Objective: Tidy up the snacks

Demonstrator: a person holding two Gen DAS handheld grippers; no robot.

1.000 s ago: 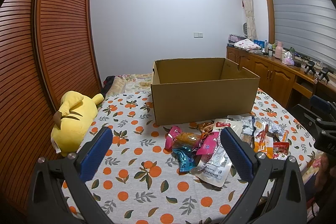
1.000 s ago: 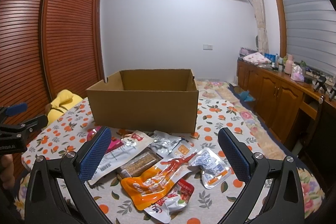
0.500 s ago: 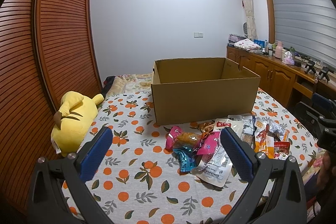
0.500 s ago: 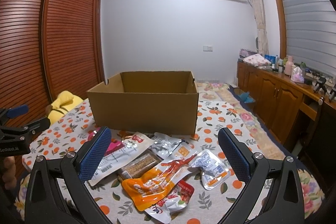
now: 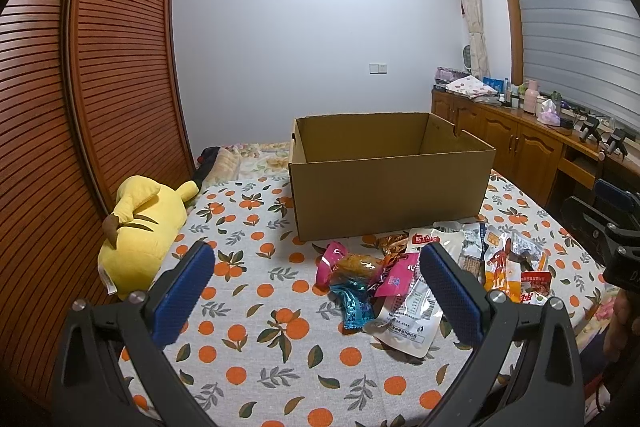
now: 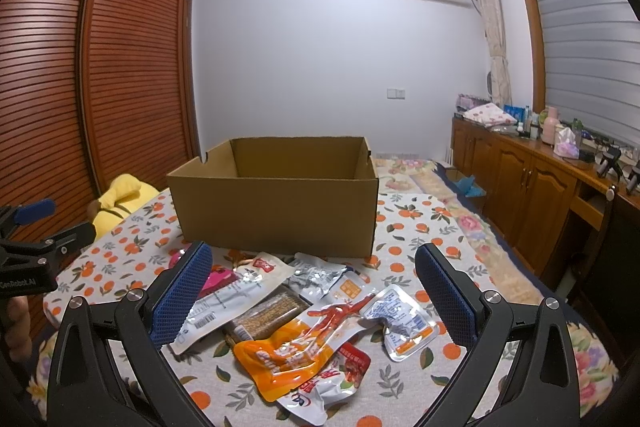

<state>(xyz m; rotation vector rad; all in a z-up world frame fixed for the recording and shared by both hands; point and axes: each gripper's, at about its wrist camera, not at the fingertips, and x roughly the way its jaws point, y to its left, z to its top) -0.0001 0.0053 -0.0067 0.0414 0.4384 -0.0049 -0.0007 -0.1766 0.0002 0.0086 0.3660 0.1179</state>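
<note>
Here, both the left gripper point(image 5: 316, 277) and right gripper point(image 6: 314, 283) hover with jaws wide and empty above snack packets point(image 6: 288, 311) scattered on the tabletop point(image 5: 256, 359), just before an open cardboard box point(image 5: 390, 183) seemingly awaiting them.

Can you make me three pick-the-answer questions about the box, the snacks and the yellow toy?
1. Where are the snack packets?
A. inside the cardboard box
B. on the tablecloth in front of the box
C. on the wooden cabinet

2. What colour is the plush toy?
A. yellow
B. green
C. purple

3. How are the jaws of the right gripper?
A. shut on a packet
B. shut on nothing
C. open, holding nothing

Answers:
1 B: the packets lie in a heap on the orange-print tablecloth, just in front of the cardboard box.
2 A: the toy is yellow with brown marks, lying at the table's left edge.
3 C: the blue pads stand wide apart above the packets, with nothing between them.
</note>
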